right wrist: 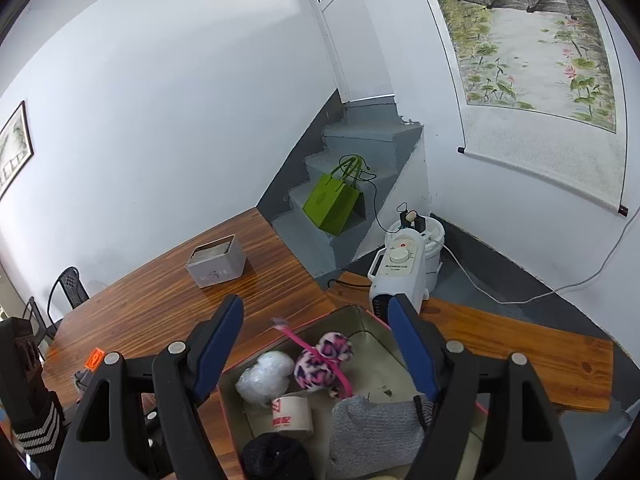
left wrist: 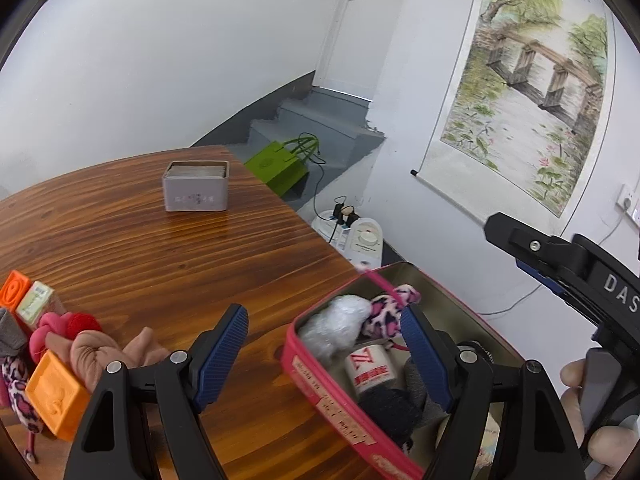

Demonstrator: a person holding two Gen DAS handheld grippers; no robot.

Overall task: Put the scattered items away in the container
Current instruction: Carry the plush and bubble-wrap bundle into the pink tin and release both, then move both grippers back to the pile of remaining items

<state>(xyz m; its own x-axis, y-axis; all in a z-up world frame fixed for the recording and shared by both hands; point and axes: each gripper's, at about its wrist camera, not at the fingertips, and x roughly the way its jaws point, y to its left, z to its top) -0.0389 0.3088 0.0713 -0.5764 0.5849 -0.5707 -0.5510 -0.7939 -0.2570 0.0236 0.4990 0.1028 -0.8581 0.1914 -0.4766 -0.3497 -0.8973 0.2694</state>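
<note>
A red tin (left wrist: 320,384) stands open at the table's near right corner. In it lie a white wrapped ball (right wrist: 264,376), a pink leopard plush (right wrist: 320,364), a white roll (right wrist: 292,416), a grey sock (right wrist: 372,432) and a dark sock (right wrist: 276,460). My left gripper (left wrist: 322,312) is open and straddles the tin's left wall, gripping nothing. My right gripper (right wrist: 316,308) hangs open above the tin's contents, holding nothing. Left of the tin, loose items lie on the wood: an orange block (left wrist: 56,396), peach cloth (left wrist: 104,356), a pink knot with a red ball (left wrist: 82,324) and small boxes (left wrist: 36,304).
A grey tin box (left wrist: 196,186) sits far back on the wooden table (left wrist: 180,260). Beyond the table edge are grey stairs with a green bag (right wrist: 332,204), a white heater (right wrist: 396,272) and a wooden bench (right wrist: 520,360). A hand (left wrist: 576,400) shows at the right edge.
</note>
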